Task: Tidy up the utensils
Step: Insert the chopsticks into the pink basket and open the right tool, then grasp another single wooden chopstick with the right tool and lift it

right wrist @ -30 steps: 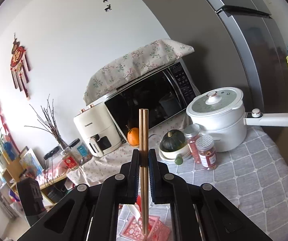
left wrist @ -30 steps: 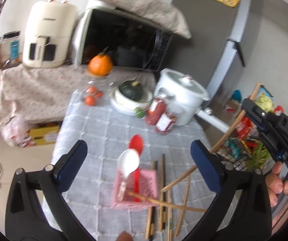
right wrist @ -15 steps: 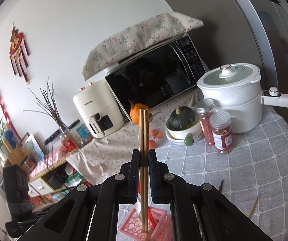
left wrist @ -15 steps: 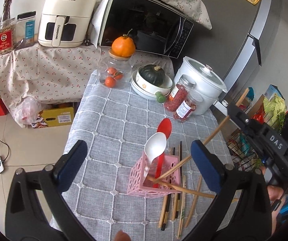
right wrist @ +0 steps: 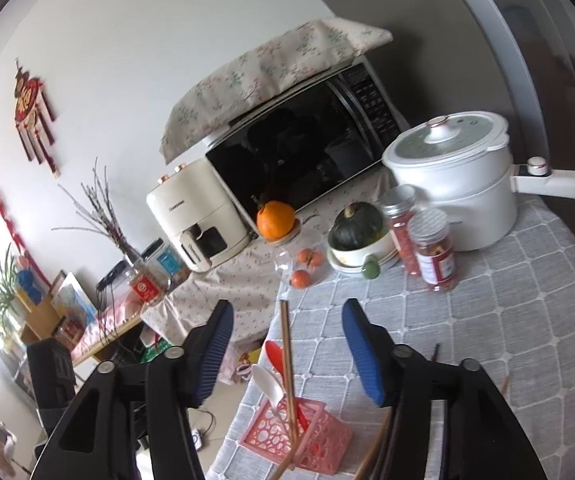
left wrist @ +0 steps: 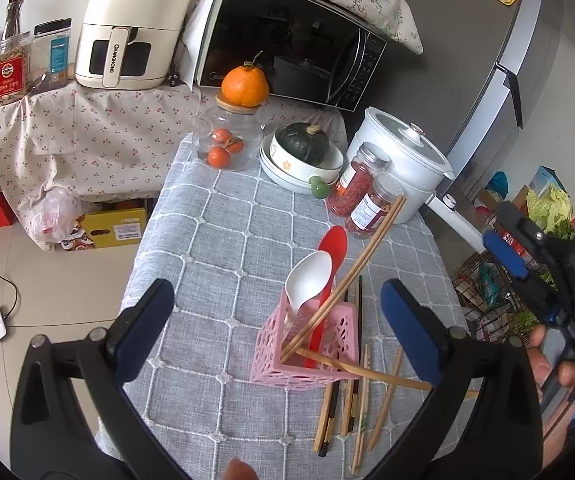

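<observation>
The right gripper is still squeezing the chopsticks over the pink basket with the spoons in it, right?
Not quite. The right gripper is open: the right wrist view shows its blue pads spread wide, not touching the chopsticks. Those chopsticks now lean in the pink basket on their own, beside the white spoon and red spoon.

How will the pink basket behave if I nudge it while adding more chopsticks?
The pink basket looks like light perforated plastic, so it would probably slide on the tablecloth. Spoons and chopsticks lean out well above its rim, so it may tip.
</observation>
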`<state>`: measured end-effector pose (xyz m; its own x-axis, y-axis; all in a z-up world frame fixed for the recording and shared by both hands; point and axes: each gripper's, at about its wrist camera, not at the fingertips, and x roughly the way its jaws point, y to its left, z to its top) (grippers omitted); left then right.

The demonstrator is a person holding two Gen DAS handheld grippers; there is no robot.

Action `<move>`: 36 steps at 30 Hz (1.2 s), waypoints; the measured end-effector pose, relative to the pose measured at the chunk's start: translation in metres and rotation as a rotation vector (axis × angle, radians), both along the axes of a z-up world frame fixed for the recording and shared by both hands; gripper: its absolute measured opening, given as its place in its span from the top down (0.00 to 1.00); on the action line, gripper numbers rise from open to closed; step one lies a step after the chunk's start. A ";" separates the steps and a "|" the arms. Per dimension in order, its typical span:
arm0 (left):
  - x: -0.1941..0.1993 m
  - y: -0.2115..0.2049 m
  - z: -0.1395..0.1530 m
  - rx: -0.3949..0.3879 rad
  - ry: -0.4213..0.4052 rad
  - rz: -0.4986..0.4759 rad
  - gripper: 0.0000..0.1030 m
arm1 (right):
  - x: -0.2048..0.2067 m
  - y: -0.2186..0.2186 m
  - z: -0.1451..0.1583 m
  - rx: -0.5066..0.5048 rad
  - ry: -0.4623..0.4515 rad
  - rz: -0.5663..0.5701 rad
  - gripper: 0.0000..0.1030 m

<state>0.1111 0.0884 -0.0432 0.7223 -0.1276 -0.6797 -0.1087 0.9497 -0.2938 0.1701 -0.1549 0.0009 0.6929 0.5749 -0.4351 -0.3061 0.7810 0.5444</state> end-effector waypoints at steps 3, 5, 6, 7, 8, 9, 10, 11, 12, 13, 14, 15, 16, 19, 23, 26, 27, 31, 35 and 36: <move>-0.003 -0.001 0.000 0.004 0.003 -0.014 0.01 | -0.006 -0.020 0.003 -0.023 0.012 -0.052 0.29; -0.005 -0.003 0.000 0.013 0.011 -0.028 0.01 | -0.010 -0.035 0.002 -0.058 0.026 -0.095 0.24; -0.006 -0.003 -0.001 0.022 0.014 -0.032 0.01 | -0.012 -0.042 0.000 -0.077 0.035 -0.114 0.23; -0.008 -0.004 -0.002 0.031 0.017 -0.035 0.00 | -0.014 -0.049 -0.003 -0.098 0.048 -0.135 0.21; -0.010 -0.005 -0.004 0.041 0.021 -0.038 0.00 | -0.015 -0.054 -0.006 -0.117 0.060 -0.149 0.20; -0.012 -0.005 -0.006 0.051 0.027 -0.039 0.00 | -0.017 -0.060 -0.010 -0.147 0.076 -0.166 0.19; -0.014 -0.006 -0.009 0.063 0.038 -0.041 0.00 | -0.018 -0.064 -0.015 -0.186 0.094 -0.182 0.18; -0.016 -0.006 -0.011 0.071 0.049 -0.043 0.00 | -0.019 -0.067 -0.020 -0.218 0.108 -0.194 0.18; -0.018 -0.007 -0.016 0.078 0.064 -0.047 0.00 | -0.020 -0.069 -0.025 -0.258 0.126 -0.206 0.17; -0.019 -0.007 -0.019 0.082 0.079 -0.051 0.00 | -0.020 -0.071 -0.032 -0.310 0.151 -0.217 0.17; -0.020 -0.008 -0.024 0.086 0.097 -0.057 0.00 | -0.020 -0.073 -0.037 -0.339 0.165 -0.222 0.17; -0.021 -0.009 -0.028 0.093 0.115 -0.062 0.00 | -0.020 -0.074 -0.043 -0.367 0.183 -0.226 0.17; -0.022 -0.011 -0.032 0.100 0.128 -0.067 0.00 | -0.019 -0.075 -0.051 -0.398 0.214 -0.229 0.17; -0.026 -0.014 -0.044 0.128 0.162 -0.079 0.00 | -0.013 -0.076 -0.077 -0.446 0.298 -0.223 0.17; -0.028 -0.016 -0.060 0.127 0.227 -0.107 0.00 | -0.004 -0.075 -0.112 -0.524 0.416 -0.222 0.17; -0.029 -0.017 -0.068 0.100 0.268 -0.132 0.00 | 0.003 -0.067 -0.134 -0.573 0.481 -0.194 0.17; -0.029 -0.017 -0.070 0.093 0.274 -0.138 0.00 | 0.005 -0.063 -0.140 -0.590 0.491 -0.186 0.17; -0.029 -0.019 -0.072 0.082 0.287 -0.147 0.00 | 0.014 -0.051 -0.156 -0.643 0.515 -0.163 0.17; -0.028 -0.025 -0.075 0.072 0.295 -0.156 0.00 | 0.026 -0.050 -0.170 -0.665 0.555 -0.171 0.17; -0.029 -0.027 -0.076 0.073 0.297 -0.164 0.00 | 0.029 -0.050 -0.174 -0.663 0.567 -0.170 0.17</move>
